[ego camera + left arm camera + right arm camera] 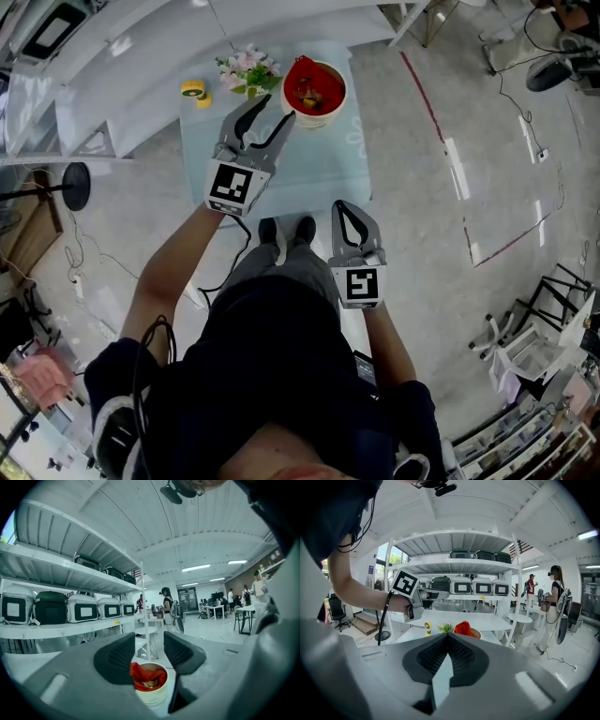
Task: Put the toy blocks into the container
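A white container (314, 91) with a red lining stands at the far right of a small pale table (309, 169), and toy blocks (310, 95) lie inside it. My left gripper (278, 108) hovers just left of the container's rim, open, with nothing between its jaws. In the left gripper view the container (150, 684) shows below and through the gap of that gripper (149, 648). My right gripper (343, 206) is shut and empty, held back near the person's body, off the table. From the right gripper (448, 637), the container (466, 629) lies ahead.
A small bunch of flowers (246, 67) and a yellow object (194, 90) sit at the table's far left. White shelving with several cases (84, 611) stands behind. A black round stand base (75, 185) is on the floor at left. People stand in the background (167, 606).
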The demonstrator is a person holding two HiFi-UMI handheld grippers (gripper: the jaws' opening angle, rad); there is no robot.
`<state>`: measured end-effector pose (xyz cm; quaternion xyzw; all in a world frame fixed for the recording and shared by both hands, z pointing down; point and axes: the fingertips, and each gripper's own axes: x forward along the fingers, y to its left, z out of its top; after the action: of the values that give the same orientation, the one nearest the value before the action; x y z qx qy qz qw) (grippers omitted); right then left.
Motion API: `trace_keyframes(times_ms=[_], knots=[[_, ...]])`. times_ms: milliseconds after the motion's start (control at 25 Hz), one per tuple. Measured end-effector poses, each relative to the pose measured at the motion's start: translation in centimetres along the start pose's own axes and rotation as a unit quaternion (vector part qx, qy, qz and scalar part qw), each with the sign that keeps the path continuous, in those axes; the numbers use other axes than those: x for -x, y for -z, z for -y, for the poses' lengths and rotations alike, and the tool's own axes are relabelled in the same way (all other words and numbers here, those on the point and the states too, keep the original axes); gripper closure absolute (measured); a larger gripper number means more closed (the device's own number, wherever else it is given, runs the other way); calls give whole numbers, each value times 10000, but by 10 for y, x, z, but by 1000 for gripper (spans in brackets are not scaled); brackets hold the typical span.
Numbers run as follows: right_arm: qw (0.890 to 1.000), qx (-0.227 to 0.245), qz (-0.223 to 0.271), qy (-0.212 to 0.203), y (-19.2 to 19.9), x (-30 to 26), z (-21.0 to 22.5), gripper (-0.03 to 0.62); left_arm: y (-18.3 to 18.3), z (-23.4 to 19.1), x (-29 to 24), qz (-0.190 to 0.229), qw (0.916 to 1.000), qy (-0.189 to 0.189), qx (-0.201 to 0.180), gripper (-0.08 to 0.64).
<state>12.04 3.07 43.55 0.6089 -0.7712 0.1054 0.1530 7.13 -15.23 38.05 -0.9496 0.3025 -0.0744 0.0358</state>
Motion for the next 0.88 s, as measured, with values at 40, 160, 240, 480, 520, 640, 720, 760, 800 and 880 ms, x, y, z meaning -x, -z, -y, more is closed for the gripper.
trace_keyframes(times_ms=[40,160,240,480,520,640,720,760,800,880], knots=[[10000,-4,27,-1,-2,1,0,592,-5,1,5,75,10000,-7,25,362],[10000,-30,84,4,-7,2,0,592,-15,3,21,259,9995,-30,168,383],[9999,-56,139,11,-11,3,0,592,-21,4,31,353,9992,-54,200,397],[9995,-131,270,35,-22,6,-2,592,-22,5,59,256,9993,-110,258,445],[9994,-156,297,40,-24,7,-2,592,-23,5,63,265,9992,-119,269,451],[9990,-169,412,54,-30,8,-3,592,-26,6,74,313,9989,-151,307,475],[9987,-172,468,68,-33,9,-4,592,-27,7,81,360,9987,-157,315,489],[9986,-180,485,76,-35,9,-4,592,-28,8,84,388,9987,-154,307,497],[9986,-180,499,85,-37,9,-4,592,-28,9,87,408,9986,-148,298,502],[9984,-169,526,104,-39,11,-5,592,-30,10,93,425,9985,-155,316,512]])
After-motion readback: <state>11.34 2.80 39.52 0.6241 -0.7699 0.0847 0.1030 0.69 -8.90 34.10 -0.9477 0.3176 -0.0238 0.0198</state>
